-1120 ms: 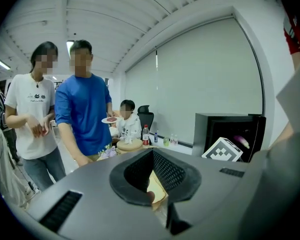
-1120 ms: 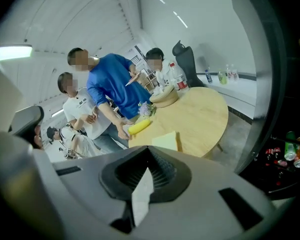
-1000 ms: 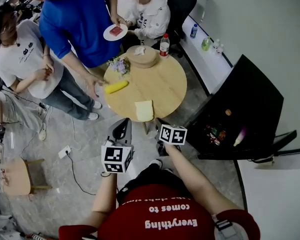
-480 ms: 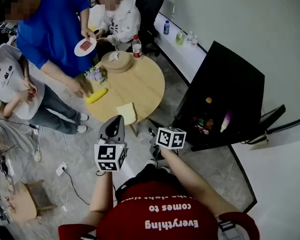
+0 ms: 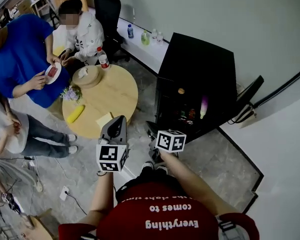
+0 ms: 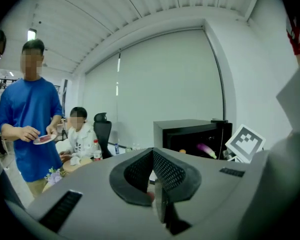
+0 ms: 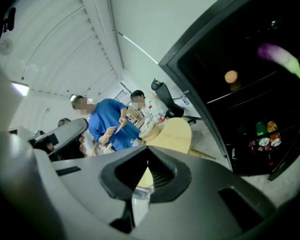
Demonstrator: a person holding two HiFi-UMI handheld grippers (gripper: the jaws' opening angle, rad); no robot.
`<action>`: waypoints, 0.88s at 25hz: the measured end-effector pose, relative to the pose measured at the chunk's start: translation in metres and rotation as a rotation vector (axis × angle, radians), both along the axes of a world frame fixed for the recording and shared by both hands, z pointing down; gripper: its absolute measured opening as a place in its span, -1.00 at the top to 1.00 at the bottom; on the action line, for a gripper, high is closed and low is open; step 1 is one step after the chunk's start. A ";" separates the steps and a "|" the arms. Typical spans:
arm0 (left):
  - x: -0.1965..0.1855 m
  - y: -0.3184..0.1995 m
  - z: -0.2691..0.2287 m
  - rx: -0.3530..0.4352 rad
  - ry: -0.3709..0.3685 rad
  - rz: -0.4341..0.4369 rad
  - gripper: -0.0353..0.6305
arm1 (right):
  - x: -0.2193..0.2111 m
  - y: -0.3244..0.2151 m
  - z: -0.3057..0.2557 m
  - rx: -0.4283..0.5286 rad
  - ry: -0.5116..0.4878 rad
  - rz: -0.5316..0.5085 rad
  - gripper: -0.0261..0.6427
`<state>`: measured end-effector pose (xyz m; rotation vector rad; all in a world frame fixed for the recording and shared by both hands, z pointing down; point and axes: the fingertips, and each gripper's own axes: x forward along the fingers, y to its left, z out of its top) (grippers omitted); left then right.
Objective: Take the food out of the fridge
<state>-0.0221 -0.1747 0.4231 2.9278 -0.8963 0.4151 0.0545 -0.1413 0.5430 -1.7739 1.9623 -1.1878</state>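
Food [image 5: 204, 106]: stored inside the open black fridge [image 5: 197, 66], well apart from both grippers.

- Contents noted: a purple piece [image 7: 282, 59] high up, an orange round piece [image 7: 231, 76] on a shelf, and cans [image 7: 264, 136] lower down.
- Left gripper [image 6: 152, 184]: jaws are closed together and nothing is held.
- Right gripper [image 7: 146, 171]: jaws are likewise closed and empty.

Hazards, as judged:
- If the jaws are not opened before the reach, a piece is likely to be pushed back or knocked off its shelf.
- The round piece is expected to roll if nudged.
- The cans stand close together, so one may be toppled by a jaw aimed at its neighbour.
- The shelves look tight, so a gripper may be caught on an edge.
- The counter [image 5: 115, 91] is ringed by people, so a carried piece may be bumped on the way there.
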 end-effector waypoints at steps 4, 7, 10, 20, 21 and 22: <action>0.031 0.011 -0.007 0.016 0.029 0.082 0.89 | 0.031 0.020 -0.009 0.029 0.001 0.106 0.89; 0.055 0.022 -0.006 0.018 0.034 0.142 0.89 | 0.053 0.037 -0.015 0.047 0.012 0.168 0.89; 0.079 0.037 -0.003 0.009 0.036 0.206 0.89 | 0.071 0.054 -0.022 0.066 0.041 0.221 0.89; 0.170 0.110 0.014 -0.013 0.001 0.447 0.89 | 0.128 0.116 -0.043 0.087 0.169 0.403 0.89; 0.177 0.117 0.016 -0.009 -0.006 0.466 0.89 | 0.133 0.122 -0.045 0.083 0.196 0.423 0.89; 0.184 0.125 0.020 -0.002 -0.018 0.484 0.89 | 0.138 0.128 -0.046 0.078 0.227 0.441 0.89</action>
